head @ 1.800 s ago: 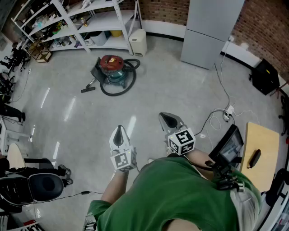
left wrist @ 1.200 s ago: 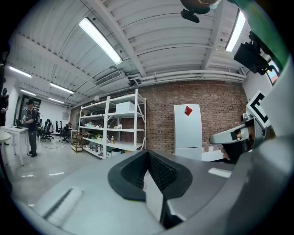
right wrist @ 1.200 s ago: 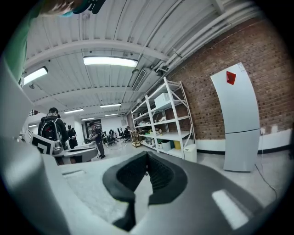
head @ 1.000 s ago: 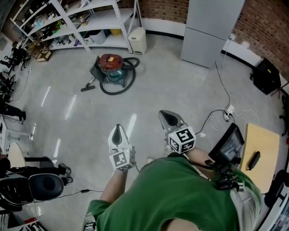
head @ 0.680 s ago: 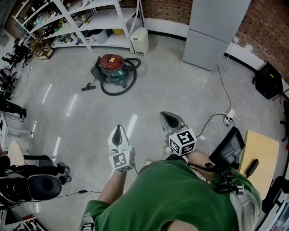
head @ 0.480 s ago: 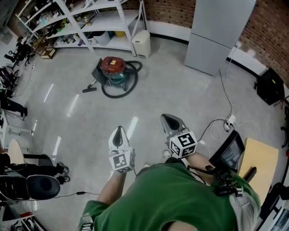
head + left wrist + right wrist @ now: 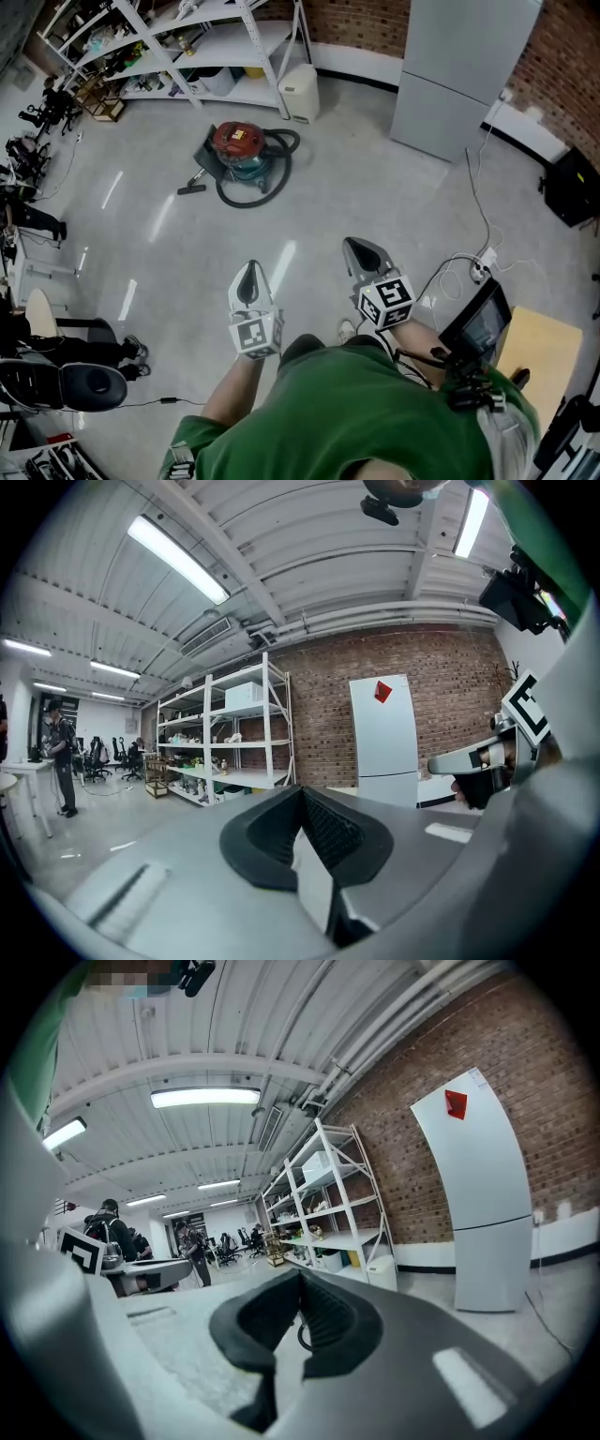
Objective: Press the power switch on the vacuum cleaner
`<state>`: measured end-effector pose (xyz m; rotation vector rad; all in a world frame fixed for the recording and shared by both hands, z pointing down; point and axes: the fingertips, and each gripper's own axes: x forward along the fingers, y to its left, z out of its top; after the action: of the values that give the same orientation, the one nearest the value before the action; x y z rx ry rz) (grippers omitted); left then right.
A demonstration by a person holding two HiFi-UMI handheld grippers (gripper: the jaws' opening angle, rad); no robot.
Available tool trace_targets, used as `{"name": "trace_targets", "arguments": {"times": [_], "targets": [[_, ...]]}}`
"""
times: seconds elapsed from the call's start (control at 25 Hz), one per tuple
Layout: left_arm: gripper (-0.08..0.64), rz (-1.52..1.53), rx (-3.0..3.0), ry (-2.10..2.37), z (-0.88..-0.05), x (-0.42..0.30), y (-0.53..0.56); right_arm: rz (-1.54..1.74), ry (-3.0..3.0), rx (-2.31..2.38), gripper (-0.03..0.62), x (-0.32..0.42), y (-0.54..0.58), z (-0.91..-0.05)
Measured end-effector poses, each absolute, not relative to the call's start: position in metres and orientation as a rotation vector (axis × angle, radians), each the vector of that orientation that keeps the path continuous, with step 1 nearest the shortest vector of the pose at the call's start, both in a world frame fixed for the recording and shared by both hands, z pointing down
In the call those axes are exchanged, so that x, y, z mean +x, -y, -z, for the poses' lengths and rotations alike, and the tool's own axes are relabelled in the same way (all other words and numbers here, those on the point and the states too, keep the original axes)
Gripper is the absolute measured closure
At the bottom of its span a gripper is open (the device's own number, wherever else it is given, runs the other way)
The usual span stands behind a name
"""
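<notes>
Vacuum cleaner (image 7: 242, 150) parked before the shelving (image 7: 211, 42), open floor (image 7: 375, 187) around it.
Left gripper (image 7: 248, 279) and right gripper (image 7: 364, 255) are held closed, empty, well apart from it.

Ceiling tube lights (image 7: 204, 1098) lit the room brightly and evenly — pale glare streaks lay on the floor (image 7: 375, 187) near the vacuum cleaner (image 7: 240, 150); both gripper views bulged fisheye, corners black.

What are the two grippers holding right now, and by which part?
Nothing. The left gripper and right gripper both have jaws together and empty; the vacuum cleaner stands far ahead, untouched.
</notes>
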<state>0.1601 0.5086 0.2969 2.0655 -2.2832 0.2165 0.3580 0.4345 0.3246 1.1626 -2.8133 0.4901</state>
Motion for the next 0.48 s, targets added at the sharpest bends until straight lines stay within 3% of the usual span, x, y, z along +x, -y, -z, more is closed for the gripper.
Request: {"name": "trace_targets", "arguments": {"times": [0.48], "targets": [[0.552,-0.172,2.104,2.257,-0.318,0.153,-0.448,-0.474,2.788,1.247,0.589,0.367,-0.384,-0.334]]}}
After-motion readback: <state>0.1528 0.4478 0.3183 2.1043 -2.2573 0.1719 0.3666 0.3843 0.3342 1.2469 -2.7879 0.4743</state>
